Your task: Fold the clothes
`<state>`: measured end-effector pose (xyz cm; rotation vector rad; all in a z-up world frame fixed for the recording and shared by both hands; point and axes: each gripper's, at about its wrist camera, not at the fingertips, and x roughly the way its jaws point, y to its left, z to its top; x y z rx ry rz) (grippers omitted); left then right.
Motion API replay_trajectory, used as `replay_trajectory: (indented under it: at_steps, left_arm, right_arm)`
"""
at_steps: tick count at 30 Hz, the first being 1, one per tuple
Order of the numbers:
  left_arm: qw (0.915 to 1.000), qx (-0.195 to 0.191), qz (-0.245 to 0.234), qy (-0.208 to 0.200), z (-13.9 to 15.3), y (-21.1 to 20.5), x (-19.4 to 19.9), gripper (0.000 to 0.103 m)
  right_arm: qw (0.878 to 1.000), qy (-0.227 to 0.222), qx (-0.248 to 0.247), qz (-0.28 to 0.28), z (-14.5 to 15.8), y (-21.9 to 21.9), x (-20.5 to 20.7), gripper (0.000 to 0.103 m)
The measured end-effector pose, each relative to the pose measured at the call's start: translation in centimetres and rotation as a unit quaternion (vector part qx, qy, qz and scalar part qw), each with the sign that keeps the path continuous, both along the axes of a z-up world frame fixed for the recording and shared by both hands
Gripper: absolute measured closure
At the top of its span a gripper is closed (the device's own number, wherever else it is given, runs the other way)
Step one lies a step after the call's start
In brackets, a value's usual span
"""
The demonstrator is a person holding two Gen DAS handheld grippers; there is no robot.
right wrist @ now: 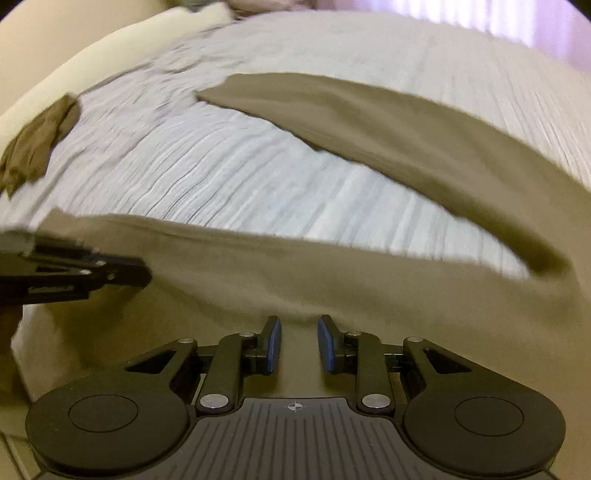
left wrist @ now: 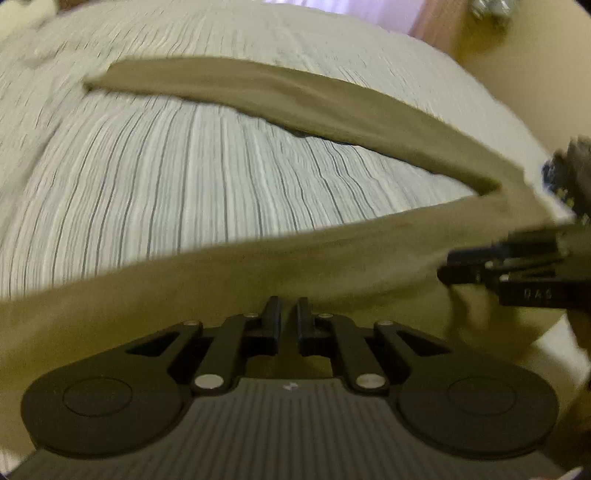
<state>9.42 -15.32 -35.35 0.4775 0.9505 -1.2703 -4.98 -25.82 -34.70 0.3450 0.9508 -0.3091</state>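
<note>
Olive-brown trousers (left wrist: 332,258) lie spread on a striped bedspread (left wrist: 184,184), with one leg (left wrist: 258,88) reaching away to the far left. My left gripper (left wrist: 288,304) is shut, its tips pinching the near edge of the trousers. The right gripper (left wrist: 443,267) comes in from the right over the same cloth. In the right wrist view the trousers (right wrist: 295,273) fill the foreground and the far leg (right wrist: 406,140) runs off to the right. My right gripper (right wrist: 299,323) has its blue pads apart over a small pucker of cloth, not pressing it. The left gripper (right wrist: 146,275) enters from the left.
A second crumpled olive garment (right wrist: 37,144) lies at the bed's left edge. A cream pillow or bed border (right wrist: 110,48) runs along the far left. Purple-lit curtains (right wrist: 480,14) hang beyond the bed. Both views are motion-blurred.
</note>
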Motion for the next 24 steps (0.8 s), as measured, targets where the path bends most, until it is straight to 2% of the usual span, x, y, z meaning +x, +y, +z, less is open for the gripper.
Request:
replay_trajectory:
  at_steps: [5, 8, 9, 13, 14, 16, 18, 21, 24]
  left_arm:
    - [0.9989, -0.015, 0.038, 0.022, -0.8, -1.9, 2.9, 0.101]
    - [0.9989, -0.021, 0.038, 0.019, 0.5, -1.4, 2.9, 0.101]
    - [0.9986, -0.026, 0.036, 0.03, 1.0, -1.1, 2.7, 0.099]
    - [0.9938, -0.03, 0.008, 0.107, 1.5, -0.3, 1.3, 0.098]
    - [0.993, -0.029, -0.004, 0.115, 1.2, -0.4, 0.6, 0.098]
    - [0.9936, -0.018, -0.035, 0.106, 0.4, -1.6, -0.7, 0.098]
    - [0.9957, -0.016, -0.047, 0.078, -0.6, -2.9, -1.2, 0.098]
    - [0.9975, -0.033, -0.02, 0.059, -1.2, -4.8, -0.1, 0.1]
    - [0.9974, -0.049, 0.015, 0.05, -1.0, -5.8, 1.0, 0.101]
  right_arm:
    - [0.998, -0.033, -0.024, -0.048, -0.2, -2.8, 1.5, 0.075]
    - [0.996, -0.045, -0.022, -0.073, 1.0, -3.5, 1.0, 0.075]
    - [0.996, -0.05, -0.017, -0.078, 1.4, -3.6, 0.6, 0.075]
    - [0.998, -0.048, 0.029, -0.04, 1.7, -1.3, -1.1, 0.075]
    - [0.998, -0.041, 0.033, -0.021, 1.2, -0.7, -1.0, 0.075]
    - [0.999, -0.023, 0.022, 0.008, 0.0, 0.1, -0.3, 0.075]
    - [1.0, -0.024, -0.004, 0.007, -0.9, -0.4, 0.6, 0.075]
    - [0.998, -0.04, -0.02, -0.032, -1.5, -2.7, 1.4, 0.075]
    - [0.995, -0.052, -0.03, -0.083, -0.8, -4.9, 0.9, 0.075]
